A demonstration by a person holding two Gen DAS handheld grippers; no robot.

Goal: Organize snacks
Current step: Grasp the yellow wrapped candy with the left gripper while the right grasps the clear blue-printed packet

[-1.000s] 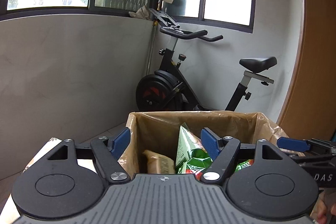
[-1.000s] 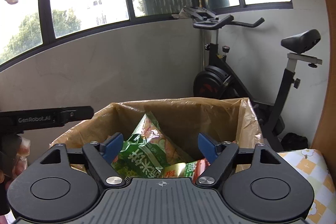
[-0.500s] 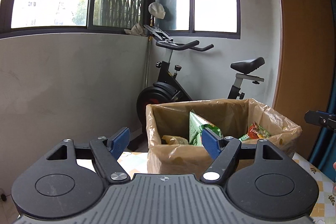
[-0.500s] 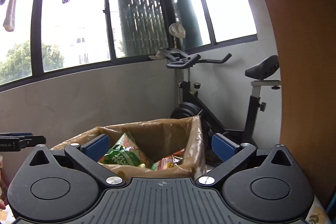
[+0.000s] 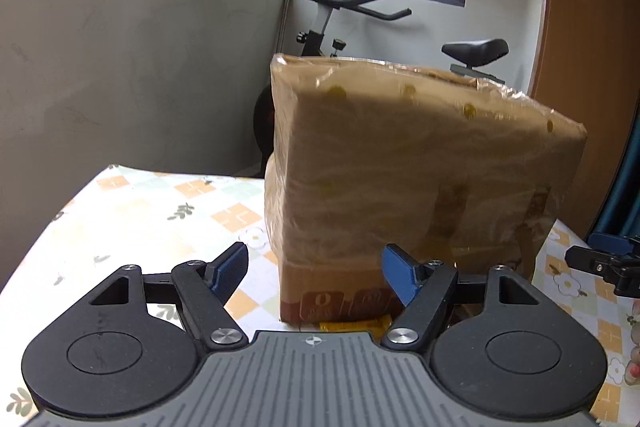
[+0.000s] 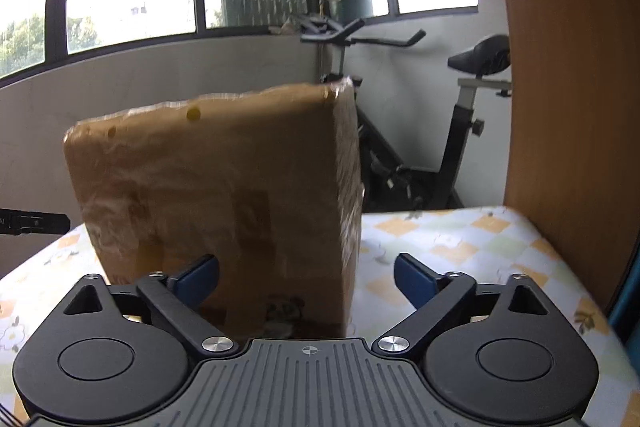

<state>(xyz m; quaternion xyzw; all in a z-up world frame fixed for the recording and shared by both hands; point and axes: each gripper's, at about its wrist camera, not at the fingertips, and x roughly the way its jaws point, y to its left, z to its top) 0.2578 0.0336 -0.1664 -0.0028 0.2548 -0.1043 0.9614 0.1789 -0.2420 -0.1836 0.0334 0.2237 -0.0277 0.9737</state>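
Snacks are out of sight from both cameras now; all I see of them is the box [image 5: 424, 163], a tall brown carton wrapped in clear film, standing upright on the checked tablecloth [image 5: 132, 211]. Whatever is in it is hidden behind its walls.

Left wrist view: my left tongs [image 5: 314, 273] are released, with nothing between the blue pads [image 5: 230, 269]. The near left corner of the box sits just beyond them, not touched. At the right edge the tip of my other tool pokes in, apart from the box.

Right wrist view: my right tongs [image 6: 306, 279] are closing, yet the blue pads press on nothing; the box's near right corner [image 6: 344, 211] lies ahead of the gap, close but apart. An exercise bike [image 6: 440, 107] stands behind the table.

I judge this to be the step between packets: both hands low at the box's foot, either finished or reaching for a next item. The next move calls for finding a loose snack on the cloth, which neither view shows, or gripping the box by its corners squarely so the slick film does not slip.
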